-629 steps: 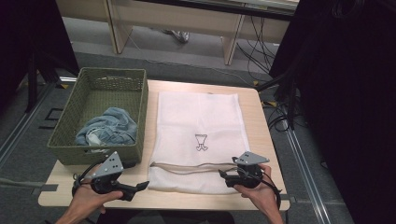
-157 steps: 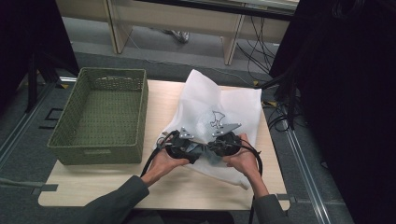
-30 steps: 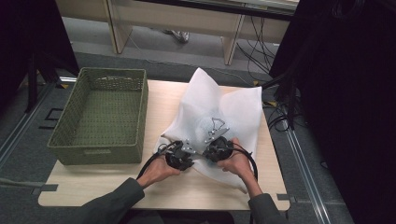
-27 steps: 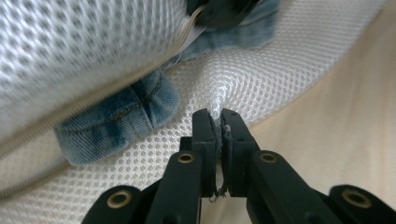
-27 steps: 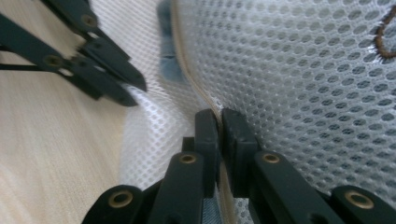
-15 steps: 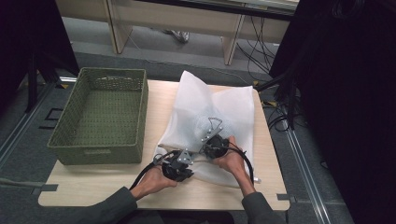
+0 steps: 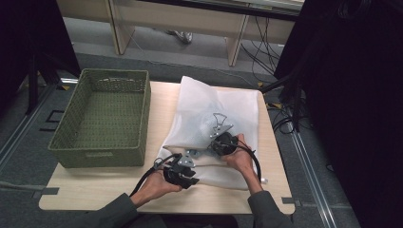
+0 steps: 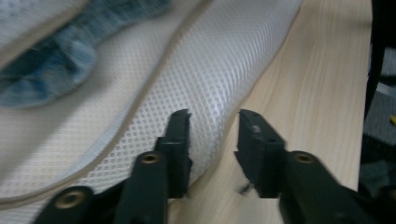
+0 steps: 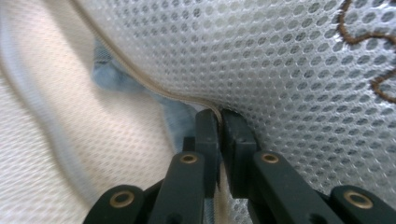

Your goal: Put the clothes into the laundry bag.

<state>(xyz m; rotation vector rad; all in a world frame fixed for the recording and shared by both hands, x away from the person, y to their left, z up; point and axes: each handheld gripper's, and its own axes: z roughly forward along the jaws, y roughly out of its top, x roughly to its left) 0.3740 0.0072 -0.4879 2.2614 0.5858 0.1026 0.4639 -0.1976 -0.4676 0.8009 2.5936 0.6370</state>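
We see the wicker basket (image 7: 102, 121) along the table's (image 7: 90, 192) left edge, the mesh laundry bag (image 7: 209, 111) beside it reaching the right edge, with denim clothing (image 8: 56, 60) inside the bag.

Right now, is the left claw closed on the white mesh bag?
No. The left claw stands open at the edge of the mesh bag, with a clear gap between its jaws.

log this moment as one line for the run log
left tongs: open, beside mesh bag edge | right tongs: shut on bag opening's trim | blue cloth: inside bag | basket: empty
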